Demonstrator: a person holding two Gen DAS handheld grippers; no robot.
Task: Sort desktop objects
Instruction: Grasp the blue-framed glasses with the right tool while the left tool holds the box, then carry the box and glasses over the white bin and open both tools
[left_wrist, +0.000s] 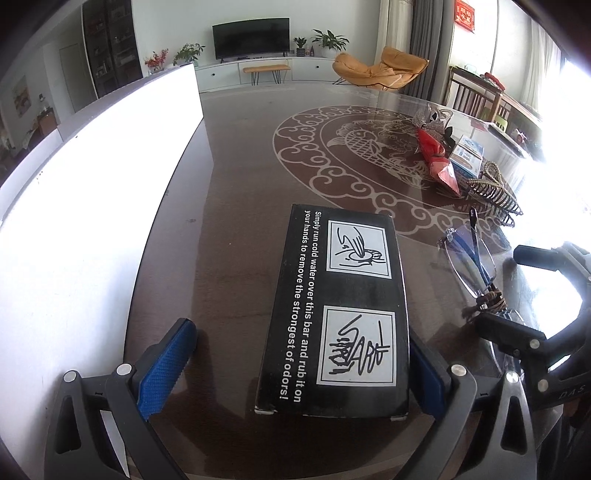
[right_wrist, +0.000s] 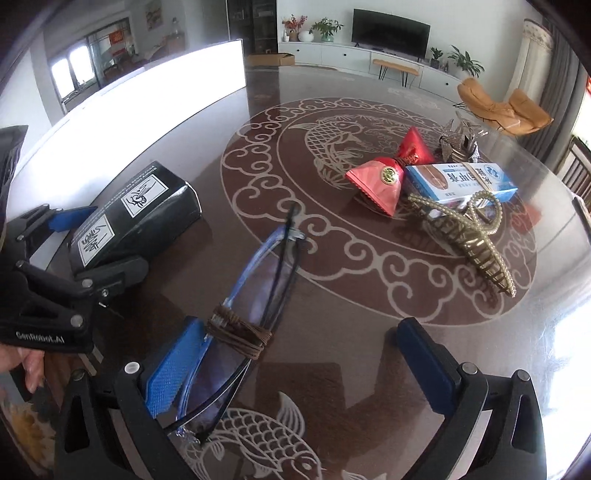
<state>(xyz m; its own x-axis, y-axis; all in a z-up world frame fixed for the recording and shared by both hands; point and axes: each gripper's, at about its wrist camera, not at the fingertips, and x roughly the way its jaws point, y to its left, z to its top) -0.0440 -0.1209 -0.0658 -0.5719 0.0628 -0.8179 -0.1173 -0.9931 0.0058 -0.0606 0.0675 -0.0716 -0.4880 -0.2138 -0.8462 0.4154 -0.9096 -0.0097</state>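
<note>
Black box (left_wrist: 334, 314) with white odor-bar print lies flat on the dark glass table (left_wrist: 240, 184), between the fingers of the left gripper (left_wrist: 299, 365). Jaws wide open; right blue pad sits against the box's side, left pad stands clear, nothing gripped. Box's near end partly cut off by the fingers. Right gripper (right_wrist: 306, 365) also spread wide; folded glasses (right_wrist: 255, 291), bound with brown cord, lie along its left pad (right_wrist: 173, 373), touching or just beside — cannot tell. Lenses are clear and hard to make out; the lower end is hidden behind the finger. Farther back, clustered: red foil packet (right_wrist: 384, 177), blue-white carton (right_wrist: 461, 181), beaded hair claw (right_wrist: 476, 243), partly overlapping. White board (left_wrist: 92, 184) at the table's left is blown out.
</note>
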